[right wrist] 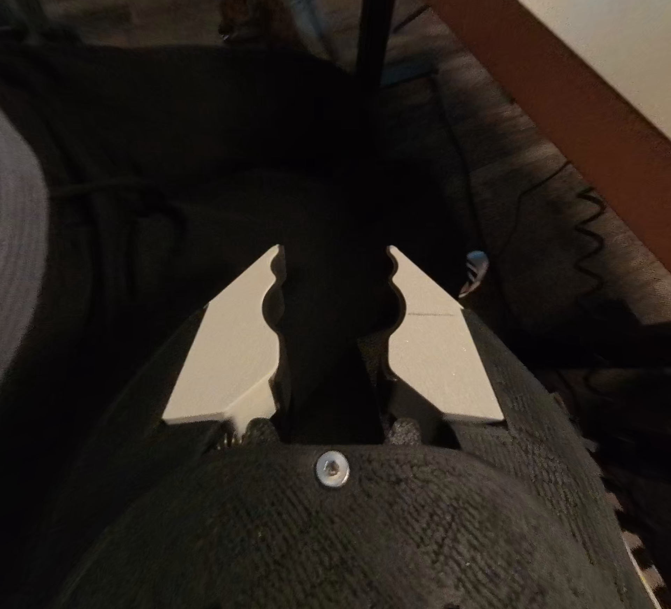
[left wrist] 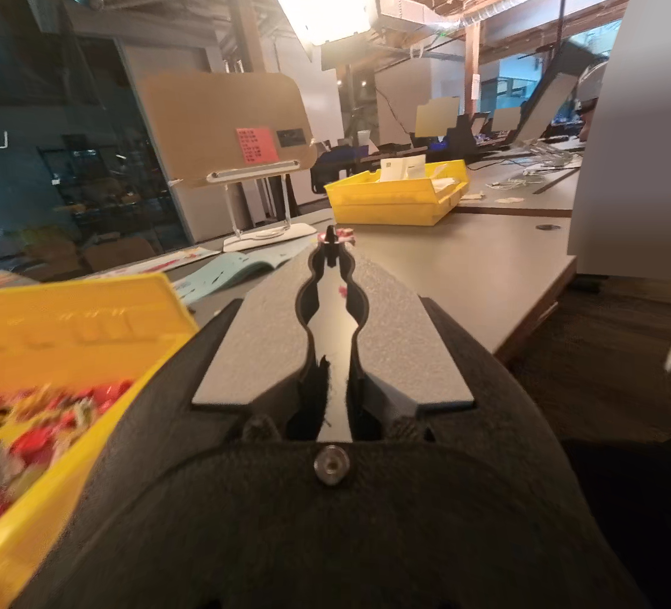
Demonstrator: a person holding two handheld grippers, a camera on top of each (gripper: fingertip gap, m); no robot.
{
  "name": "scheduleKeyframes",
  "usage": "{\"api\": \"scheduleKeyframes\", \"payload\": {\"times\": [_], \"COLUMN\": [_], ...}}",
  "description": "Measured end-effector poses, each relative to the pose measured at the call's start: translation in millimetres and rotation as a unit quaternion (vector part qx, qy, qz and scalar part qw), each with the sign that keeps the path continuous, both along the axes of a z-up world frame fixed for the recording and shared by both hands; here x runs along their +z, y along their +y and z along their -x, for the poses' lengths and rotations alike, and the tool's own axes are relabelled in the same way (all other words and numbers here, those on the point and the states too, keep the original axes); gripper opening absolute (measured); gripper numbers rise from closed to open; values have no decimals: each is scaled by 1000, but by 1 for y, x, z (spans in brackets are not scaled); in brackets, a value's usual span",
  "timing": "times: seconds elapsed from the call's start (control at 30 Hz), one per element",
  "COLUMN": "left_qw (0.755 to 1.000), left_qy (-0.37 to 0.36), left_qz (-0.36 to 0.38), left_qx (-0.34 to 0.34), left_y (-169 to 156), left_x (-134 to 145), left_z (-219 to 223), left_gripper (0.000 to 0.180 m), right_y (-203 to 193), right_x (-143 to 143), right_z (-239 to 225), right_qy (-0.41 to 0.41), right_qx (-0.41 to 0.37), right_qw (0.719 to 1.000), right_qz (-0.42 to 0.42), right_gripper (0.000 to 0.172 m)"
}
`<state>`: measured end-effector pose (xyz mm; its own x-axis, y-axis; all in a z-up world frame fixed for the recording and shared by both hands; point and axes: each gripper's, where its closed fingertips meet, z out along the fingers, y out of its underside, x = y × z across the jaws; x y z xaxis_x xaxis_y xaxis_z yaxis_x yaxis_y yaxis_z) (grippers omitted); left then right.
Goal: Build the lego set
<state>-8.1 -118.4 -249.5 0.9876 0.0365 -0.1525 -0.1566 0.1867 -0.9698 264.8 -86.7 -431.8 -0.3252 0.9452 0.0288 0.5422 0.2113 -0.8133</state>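
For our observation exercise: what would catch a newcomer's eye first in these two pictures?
The left gripper, nearly shut, pinches a small black piece above the grey table, with yellow bins beyond and beside it. The right gripper stands open over dark cloth, below the table's brown edge.

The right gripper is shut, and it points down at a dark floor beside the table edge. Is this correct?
Not quite. In the right wrist view the right gripper stands open, its two fingers well apart with nothing between them. It does point down at the dark floor beside the table edge.
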Motion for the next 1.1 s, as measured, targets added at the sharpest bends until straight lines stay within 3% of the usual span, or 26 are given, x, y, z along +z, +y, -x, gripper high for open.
{"api": "scheduleKeyframes", "payload": {"times": [0.2, 0.37, 0.93, 1.03, 1.1], "left_qw": [998, 993, 976, 974, 975], "left_qy": [-37, -72, -139, -149, -151], "left_qz": [31, 45, 29, 29, 30], "left_qx": [41, 80, 166, 167, 162], "left_y": [-91, -135, -176, -173, -168], "left_x": [-26, -46, -73, -79, -81], "left_z": [-19, -27, 7, 11, 10], "left_gripper": [7, 7, 7, 7, 7], "right_y": [13, 27, 62, 94, 124], "right_x": [12, 21, 38, 58, 77], "right_z": [-17, -24, -20, -39, -65], "right_qy": [79, 122, 168, 207, 247], "right_qx": [-72, -122, -189, -261, -331], "right_qw": [994, 985, 967, 942, 908], "right_qz": [-22, 6, -16, -41, -76], "right_gripper": [54, 52, 51, 51, 50]}}
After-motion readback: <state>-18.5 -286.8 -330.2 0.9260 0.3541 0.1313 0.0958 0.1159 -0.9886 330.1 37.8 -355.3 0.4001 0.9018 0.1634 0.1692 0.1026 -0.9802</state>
